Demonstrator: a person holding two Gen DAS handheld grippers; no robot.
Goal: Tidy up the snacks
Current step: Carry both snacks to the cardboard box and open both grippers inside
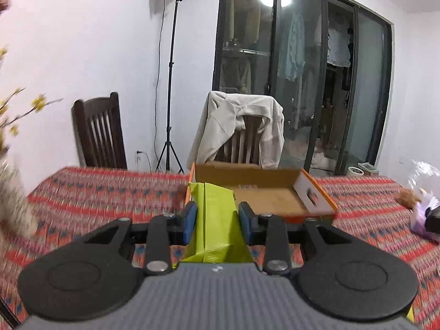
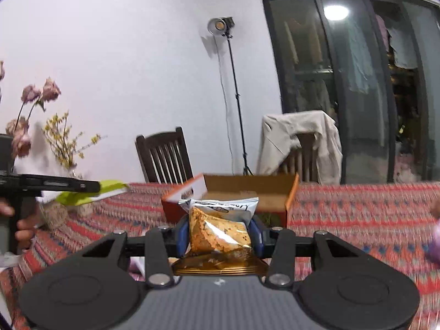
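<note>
A lime-green snack packet [image 1: 217,220] sits pinched between the blue pads of my left gripper [image 1: 217,216], lifted above the table. Behind it lies an open cardboard box [image 1: 264,195] with orange sides, its inside bare in this view. My right gripper [image 2: 220,231] is shut on a clear packet holding a golden-brown cake [image 2: 220,228], also lifted above the table, with the same box [image 2: 247,189] just beyond it. In the right wrist view the left gripper [image 2: 90,187] reaches in from the left edge with the green packet [image 2: 90,192], held by a hand [image 2: 24,228].
A red patterned cloth [image 1: 110,192] covers the table. A vase of dried flowers [image 2: 60,137] stands at the left. A purple bag and a brown furry thing [image 1: 409,198] lie at the right. Two wooden chairs [image 1: 101,134], a light stand [image 1: 170,82] and glass doors are behind.
</note>
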